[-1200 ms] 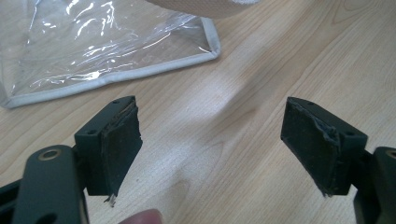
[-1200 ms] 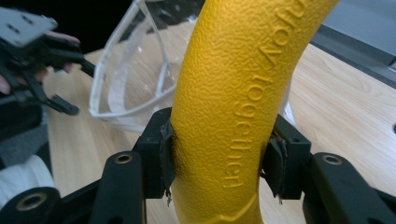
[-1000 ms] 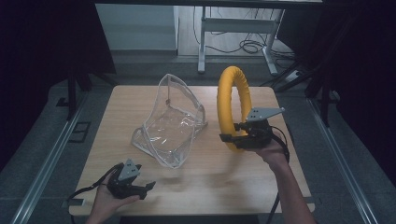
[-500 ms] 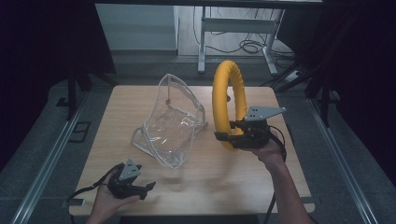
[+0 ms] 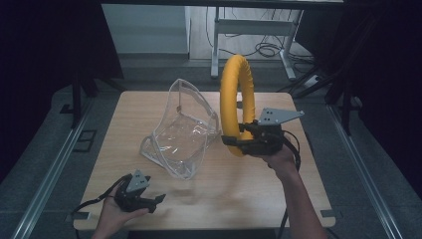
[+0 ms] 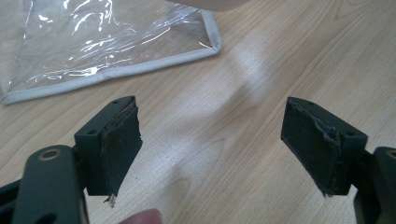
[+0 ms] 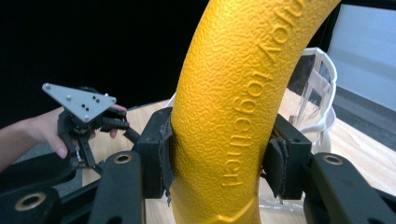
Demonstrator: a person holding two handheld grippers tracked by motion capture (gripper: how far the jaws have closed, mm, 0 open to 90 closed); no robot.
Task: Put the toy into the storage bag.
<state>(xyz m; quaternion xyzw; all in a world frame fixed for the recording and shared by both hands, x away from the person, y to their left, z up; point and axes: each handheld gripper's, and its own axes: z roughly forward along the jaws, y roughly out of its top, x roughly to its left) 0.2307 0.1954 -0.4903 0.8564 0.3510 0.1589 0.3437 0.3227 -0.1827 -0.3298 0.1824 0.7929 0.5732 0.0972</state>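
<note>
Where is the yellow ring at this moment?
In the high view the yellow ring stands upright right of centre, clamped at its lower part by the right gripper, just right of the clear plastic bag on the wooden table.

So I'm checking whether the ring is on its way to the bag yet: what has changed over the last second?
The right gripper, shut on the yellow ring, has carried it up and leftward, closer to the clear plastic bag; the ring stays upright. The grip has not changed. The bag lies where it was on the table, and the left gripper stays open near the front edge, holding nothing.
</note>
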